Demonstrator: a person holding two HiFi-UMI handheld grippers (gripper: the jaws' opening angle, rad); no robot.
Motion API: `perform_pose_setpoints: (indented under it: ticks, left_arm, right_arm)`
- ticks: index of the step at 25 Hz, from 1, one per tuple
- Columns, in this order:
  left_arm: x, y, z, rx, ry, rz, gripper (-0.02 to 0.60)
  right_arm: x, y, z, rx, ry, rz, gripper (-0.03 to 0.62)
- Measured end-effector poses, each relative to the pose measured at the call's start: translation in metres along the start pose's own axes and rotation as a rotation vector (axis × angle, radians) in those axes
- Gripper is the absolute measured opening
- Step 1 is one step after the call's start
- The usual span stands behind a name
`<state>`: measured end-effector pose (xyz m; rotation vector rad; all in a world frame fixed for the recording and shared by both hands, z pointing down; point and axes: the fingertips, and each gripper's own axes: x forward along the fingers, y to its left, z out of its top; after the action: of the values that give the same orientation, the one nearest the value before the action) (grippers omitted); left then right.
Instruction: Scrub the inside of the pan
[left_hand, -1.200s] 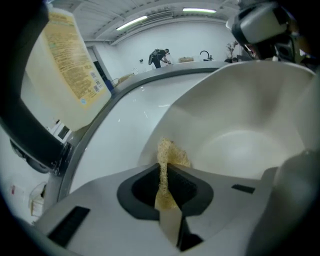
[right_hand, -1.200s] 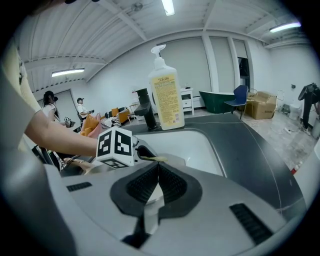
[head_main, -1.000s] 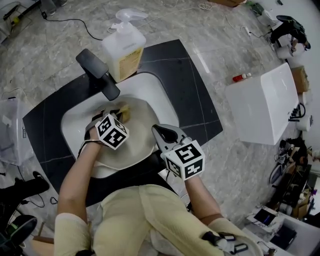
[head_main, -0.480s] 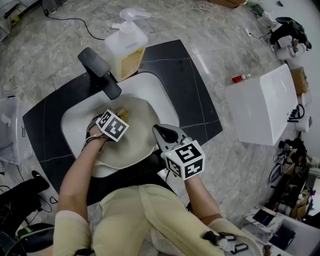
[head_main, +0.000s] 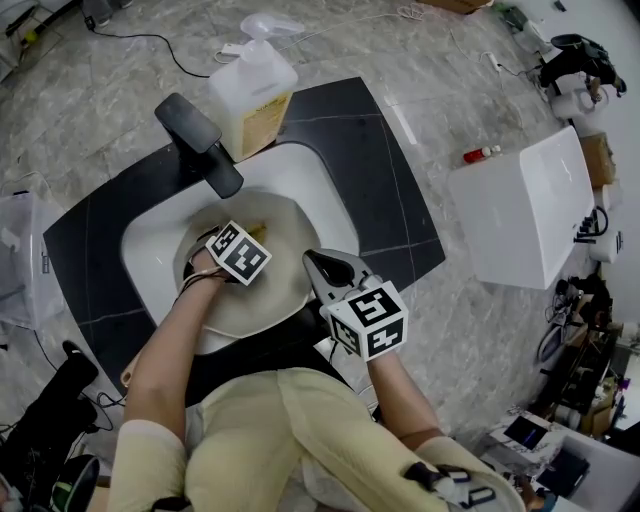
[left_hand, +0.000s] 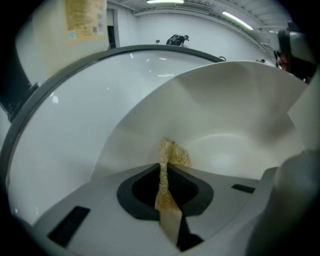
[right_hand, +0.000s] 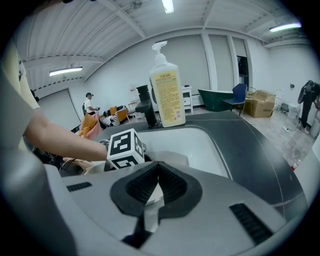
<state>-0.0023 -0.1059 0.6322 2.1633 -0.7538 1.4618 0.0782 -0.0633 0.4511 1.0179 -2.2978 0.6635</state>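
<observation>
A cream-white pan (head_main: 287, 252) lies tilted in the white sink (head_main: 312, 178). My left gripper (head_main: 246, 241) reaches into the pan, shut on a yellow sponge (head_main: 258, 231). In the left gripper view the sponge (left_hand: 173, 153) is pinched between the jaws of that gripper (left_hand: 165, 169) and pressed on the pan's inner wall (left_hand: 240, 115). My right gripper (head_main: 320, 268) sits at the pan's near right rim. In the right gripper view its jaws (right_hand: 156, 169) are shut on a thin white edge of the pan (right_hand: 149, 194).
The sink is set in a black counter (head_main: 385, 170). A black faucet (head_main: 197, 143) and a pump bottle of yellow soap (head_main: 251, 92) stand behind it. A white box (head_main: 520, 205) and a small red-capped bottle (head_main: 483, 154) lie on the floor at right.
My left gripper has slid the sponge to the right, toward the middle of the pan. The right gripper and the pan have stayed put.
</observation>
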Motion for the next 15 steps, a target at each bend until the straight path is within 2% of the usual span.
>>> perform_pose_setpoints:
  ticks: [7, 15]
  left_arm:
    - [-0.005, -0.028, 0.018, 0.147, -0.065, -0.06, 0.038]
    - [-0.019, -0.064, 0.034, 0.237, -0.133, -0.161, 0.038]
  right_arm:
    - [-0.006, -0.005, 0.002, 0.006, -0.017, -0.026, 0.017]
    - [-0.01, -0.001, 0.0, 0.009, -0.027, -0.031, 0.017]
